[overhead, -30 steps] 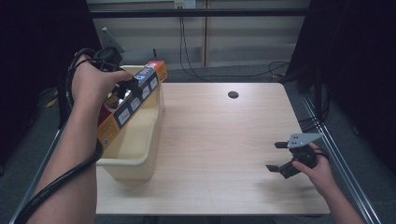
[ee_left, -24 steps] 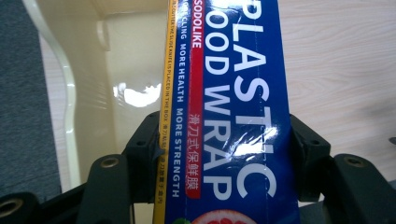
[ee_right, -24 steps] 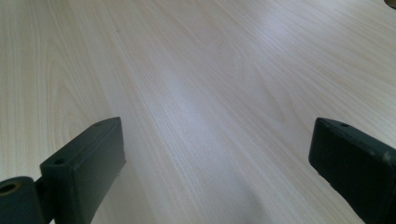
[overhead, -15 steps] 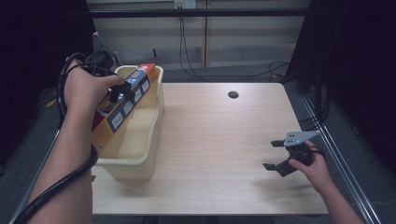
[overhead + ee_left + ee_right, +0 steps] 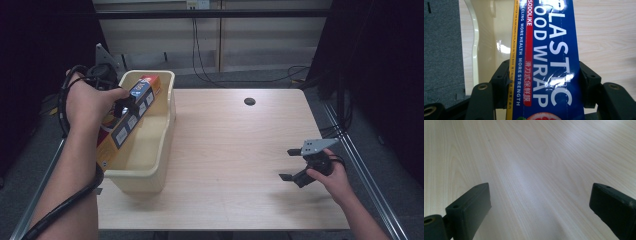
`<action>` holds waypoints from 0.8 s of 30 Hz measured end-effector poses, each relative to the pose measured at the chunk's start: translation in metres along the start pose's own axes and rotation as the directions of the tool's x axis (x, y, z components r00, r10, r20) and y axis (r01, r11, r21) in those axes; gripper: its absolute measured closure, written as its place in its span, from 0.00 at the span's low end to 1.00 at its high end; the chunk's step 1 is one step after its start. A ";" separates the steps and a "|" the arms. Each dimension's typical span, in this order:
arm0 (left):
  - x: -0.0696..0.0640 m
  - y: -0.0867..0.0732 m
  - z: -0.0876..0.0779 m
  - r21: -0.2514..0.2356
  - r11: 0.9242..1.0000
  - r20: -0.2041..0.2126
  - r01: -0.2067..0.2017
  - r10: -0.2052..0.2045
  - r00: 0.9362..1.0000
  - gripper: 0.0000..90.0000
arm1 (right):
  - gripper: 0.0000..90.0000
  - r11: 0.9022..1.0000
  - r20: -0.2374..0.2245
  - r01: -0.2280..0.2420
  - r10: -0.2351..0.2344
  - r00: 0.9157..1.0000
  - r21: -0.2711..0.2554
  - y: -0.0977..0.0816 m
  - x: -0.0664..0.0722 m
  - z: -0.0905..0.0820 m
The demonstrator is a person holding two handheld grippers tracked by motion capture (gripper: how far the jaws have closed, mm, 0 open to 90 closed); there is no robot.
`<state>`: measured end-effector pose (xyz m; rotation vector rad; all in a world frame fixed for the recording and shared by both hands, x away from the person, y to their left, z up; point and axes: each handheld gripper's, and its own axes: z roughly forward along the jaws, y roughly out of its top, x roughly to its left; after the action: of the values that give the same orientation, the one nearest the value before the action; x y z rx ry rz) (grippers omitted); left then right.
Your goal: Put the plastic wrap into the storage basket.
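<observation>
The pale wooden worktop (image 5: pixel 235 150) runs bare under the right claw (image 5: pixel 299 163), which hovers low with its jaws spread and nothing between them. A cream plastic tub (image 5: pixel 167 117) sits directly beneath the left claw (image 5: pixel 122 107). That claw pinches a long plastic wrap box (image 5: pixel 549 60) across its width, holding it slanted over the tub's opening. I'd judge the step to be placing the box inside; next it wants lowering, then releasing. The box reads "PLASTIC FOOD WRAP", "SODOLIKE", "MORE STRENGTH".
</observation>
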<state>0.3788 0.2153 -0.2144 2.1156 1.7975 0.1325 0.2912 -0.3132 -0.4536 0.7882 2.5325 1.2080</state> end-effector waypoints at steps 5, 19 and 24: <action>0.001 -0.002 0.003 -0.002 1.000 -0.004 0.019 -0.019 1.000 0.45 | 0.04 1.000 -0.005 -0.001 0.001 1.000 0.000 0.000 0.001 0.000; 0.006 -0.006 0.021 0.015 0.999 -0.036 0.044 -0.044 0.998 0.45 | 0.04 1.000 0.001 0.002 -0.002 1.000 0.001 0.001 0.002 0.000; 0.008 -0.007 0.029 0.020 0.999 -0.038 0.050 -0.049 0.998 0.45 | 0.04 1.000 -0.004 0.002 -0.002 1.000 0.003 0.001 0.002 0.000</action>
<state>0.3826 0.2175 -0.2444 2.0938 1.8789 0.1421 0.2899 -0.3114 -0.4530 0.7845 2.5381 1.2066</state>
